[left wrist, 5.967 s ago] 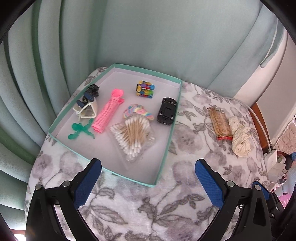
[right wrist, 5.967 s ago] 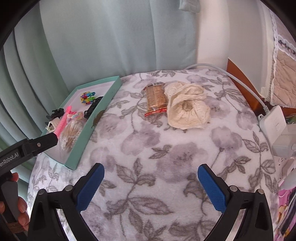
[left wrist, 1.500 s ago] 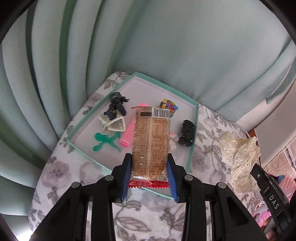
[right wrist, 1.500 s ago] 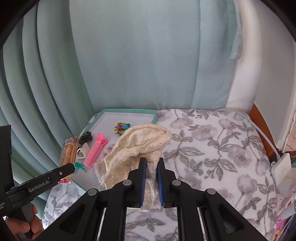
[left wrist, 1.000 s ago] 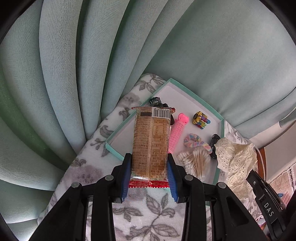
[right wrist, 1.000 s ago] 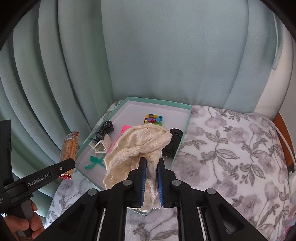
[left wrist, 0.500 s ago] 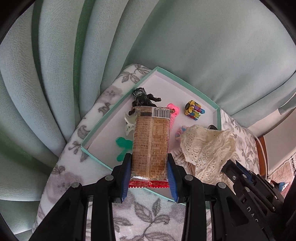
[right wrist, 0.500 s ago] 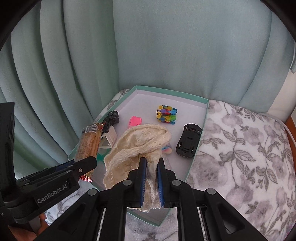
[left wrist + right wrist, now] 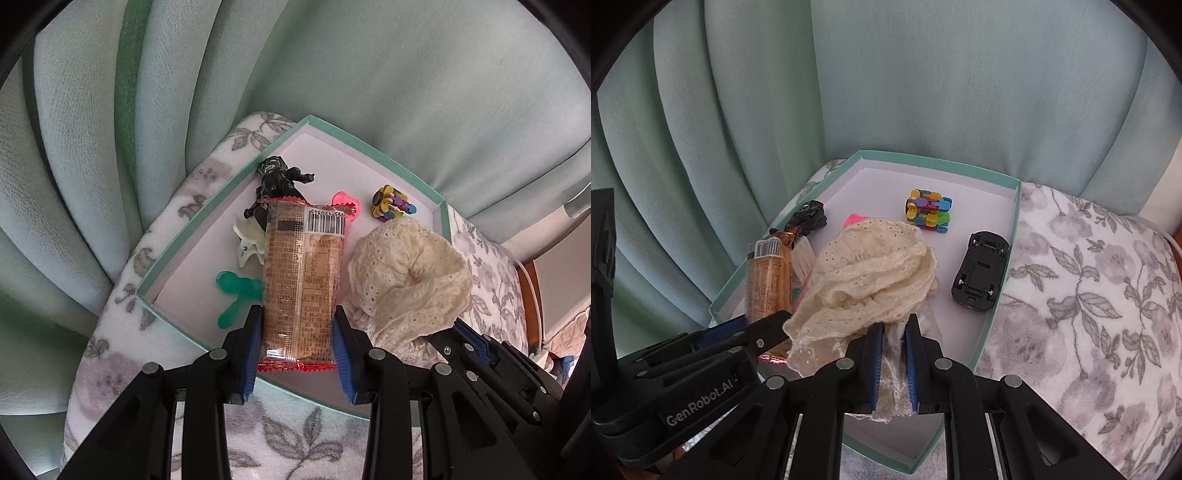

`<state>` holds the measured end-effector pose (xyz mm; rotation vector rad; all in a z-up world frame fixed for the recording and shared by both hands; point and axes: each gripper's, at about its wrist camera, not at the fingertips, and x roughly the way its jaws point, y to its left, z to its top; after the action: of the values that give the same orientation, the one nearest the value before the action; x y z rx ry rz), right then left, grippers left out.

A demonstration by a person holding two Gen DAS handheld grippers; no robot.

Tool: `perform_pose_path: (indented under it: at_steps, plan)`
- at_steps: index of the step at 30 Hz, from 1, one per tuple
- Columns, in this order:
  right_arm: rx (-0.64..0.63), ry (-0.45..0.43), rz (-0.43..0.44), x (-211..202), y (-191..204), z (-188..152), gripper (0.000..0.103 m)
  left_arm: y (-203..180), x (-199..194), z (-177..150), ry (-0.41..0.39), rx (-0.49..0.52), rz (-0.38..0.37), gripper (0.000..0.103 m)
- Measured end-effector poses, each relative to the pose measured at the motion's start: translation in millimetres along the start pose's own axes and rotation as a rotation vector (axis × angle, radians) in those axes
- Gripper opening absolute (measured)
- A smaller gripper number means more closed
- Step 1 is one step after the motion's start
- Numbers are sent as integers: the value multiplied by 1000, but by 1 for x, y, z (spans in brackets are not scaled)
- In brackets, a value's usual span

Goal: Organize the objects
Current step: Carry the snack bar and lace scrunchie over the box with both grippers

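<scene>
My left gripper [image 9: 298, 347] is shut on a brown cracker packet [image 9: 304, 280] with a red crimped end, held over the near left part of the teal tray [image 9: 177, 240]. The packet [image 9: 768, 284] also shows upright in the right wrist view. My right gripper [image 9: 893, 365] is shut on a cream lace cloth [image 9: 871, 273], which hangs bunched over the tray's [image 9: 1001, 291] middle. From the left wrist view the cloth [image 9: 406, 280] is just right of the packet. Cotton swabs and the pink roller are mostly hidden beneath them.
In the tray lie a black toy car [image 9: 980, 269], a multicoloured block toy [image 9: 929, 210], a dark figure [image 9: 277, 181], a white clip [image 9: 249, 240] and a green plastic piece [image 9: 236, 295]. Pale green curtains [image 9: 923, 74] stand close behind. A floral blanket [image 9: 1089, 288] covers the surface to the right.
Both grippers have come lower and closer over the tray, each still holding its item. The lace cloth now sits right beside the packet.
</scene>
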<state>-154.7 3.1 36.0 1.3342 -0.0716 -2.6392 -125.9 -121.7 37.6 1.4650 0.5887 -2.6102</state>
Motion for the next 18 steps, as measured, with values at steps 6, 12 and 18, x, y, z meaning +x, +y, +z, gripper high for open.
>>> perform_pose_path:
  at_steps: [6, 12, 18]
  plan:
    - [0, 13, -1, 8, -1, 0, 13, 0, 10, 2, 20, 0, 8, 37]
    - [2, 18, -1, 12, -1, 0, 14, 0, 18, 5, 32, 5, 14, 37]
    - [2, 18, -5, 11, -1, 0, 16, -1, 22, 8, 40, 4, 15, 37]
